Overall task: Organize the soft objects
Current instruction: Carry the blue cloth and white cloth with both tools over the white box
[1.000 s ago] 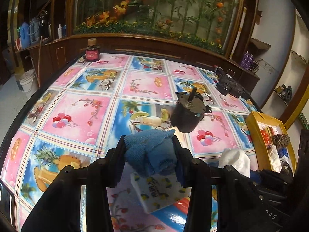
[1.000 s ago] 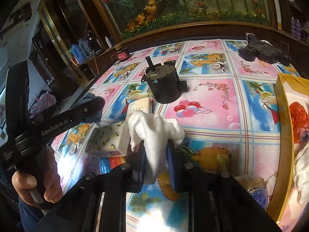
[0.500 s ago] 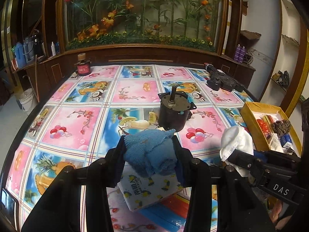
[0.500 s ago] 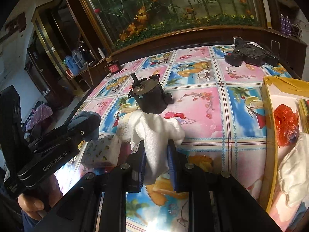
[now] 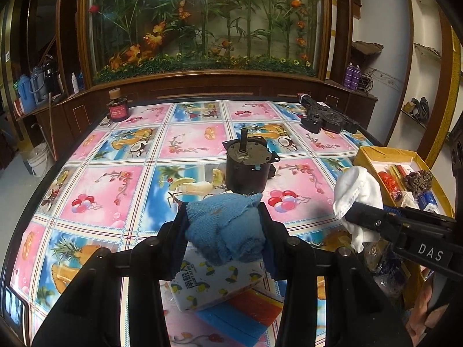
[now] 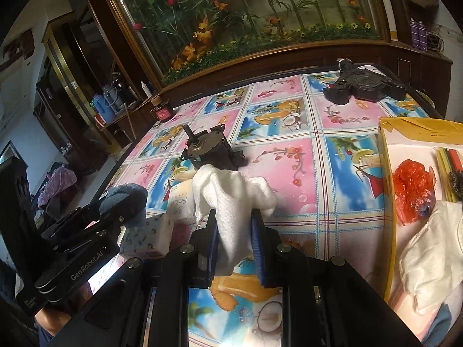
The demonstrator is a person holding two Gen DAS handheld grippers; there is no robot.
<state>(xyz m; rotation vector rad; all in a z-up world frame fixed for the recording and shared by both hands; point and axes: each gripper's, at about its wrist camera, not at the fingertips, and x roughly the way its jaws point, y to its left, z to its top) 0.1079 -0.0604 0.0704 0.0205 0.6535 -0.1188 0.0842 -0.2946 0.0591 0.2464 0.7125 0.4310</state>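
Fuzzy blue terry cloth (image 5: 225,230), glossy tablecloth (image 5: 101,190)

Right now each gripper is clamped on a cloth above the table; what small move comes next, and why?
Probably carry the right gripper toward the yellow box and let go over it. Its white cloth is pinched and off the tablecloth, and the box beside it already holds another white cloth. The left gripper can hold its blue cloth meanwhile.

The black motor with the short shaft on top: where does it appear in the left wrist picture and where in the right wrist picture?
Left wrist: the black motor stands at the centre, just beyond the blue cloth held in the left gripper.
Right wrist: the motor is left of centre, just behind the white cloth held in the right gripper.
Shared landmark: the red jar at the table's far left.
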